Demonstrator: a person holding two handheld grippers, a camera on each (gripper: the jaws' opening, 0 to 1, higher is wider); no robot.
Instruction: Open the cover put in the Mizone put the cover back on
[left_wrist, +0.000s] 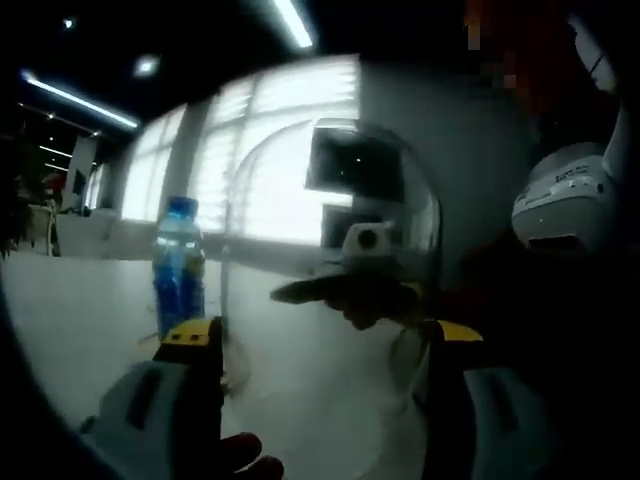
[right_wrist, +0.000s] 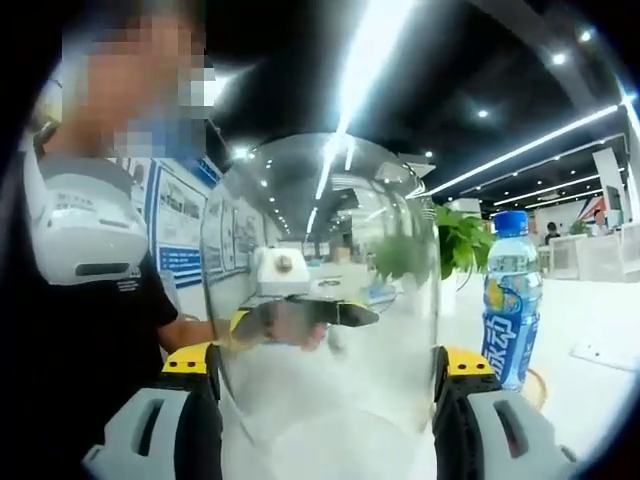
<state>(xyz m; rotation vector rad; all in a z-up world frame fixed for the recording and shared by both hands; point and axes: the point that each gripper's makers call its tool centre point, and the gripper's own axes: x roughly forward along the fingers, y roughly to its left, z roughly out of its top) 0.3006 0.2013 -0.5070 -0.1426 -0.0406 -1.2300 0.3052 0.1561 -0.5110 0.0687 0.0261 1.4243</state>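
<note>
A clear dome cover stands upright between the jaws of my left gripper, which press on its two sides. The same cover sits between the jaws of my right gripper, held from the opposite side. Through the glass each view shows the other gripper facing it. The blue Mizone bottle stands upright on the white table to the left of the cover in the left gripper view. In the right gripper view the Mizone bottle is to the right, outside the cover.
A person in a dark shirt with a white device on the chest stands close behind the cover. The white table stretches past the bottle. A green plant is further back. Bright windows lie behind.
</note>
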